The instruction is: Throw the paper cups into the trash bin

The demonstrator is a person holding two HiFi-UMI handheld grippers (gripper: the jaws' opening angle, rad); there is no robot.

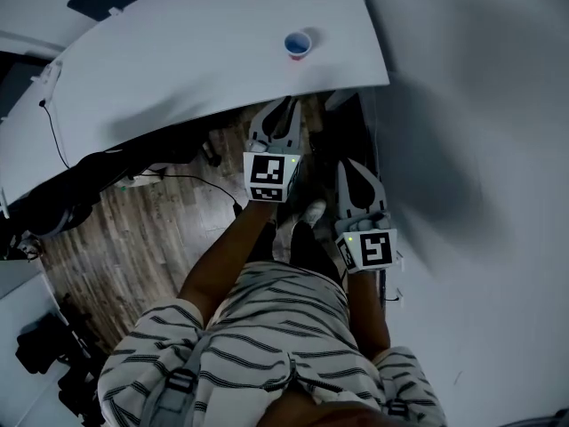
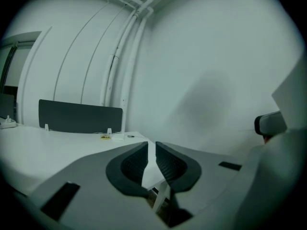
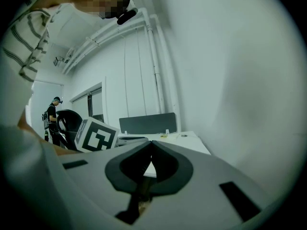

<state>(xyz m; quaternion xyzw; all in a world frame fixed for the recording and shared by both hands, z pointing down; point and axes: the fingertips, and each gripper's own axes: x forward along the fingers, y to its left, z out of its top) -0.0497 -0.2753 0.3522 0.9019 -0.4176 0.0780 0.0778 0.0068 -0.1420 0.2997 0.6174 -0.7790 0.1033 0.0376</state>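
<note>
White table (image 1: pixel 178 69) fills upper left of head view; wood floor (image 1: pixel 133 238) shows below it, pale wall (image 1: pixel 471 105) at right. Paper cup (image 1: pixel 299 44), blue inside, stands upright on table near its right edge, top centre of frame. Left hand-held gripper (image 1: pixel 286 107) sits at frame centre, just below table edge, apart from cup; jaws all but together, nothing between. Right hand-held gripper (image 1: pixel 349 165) is lower right of it; jaws closed, empty.
</note>
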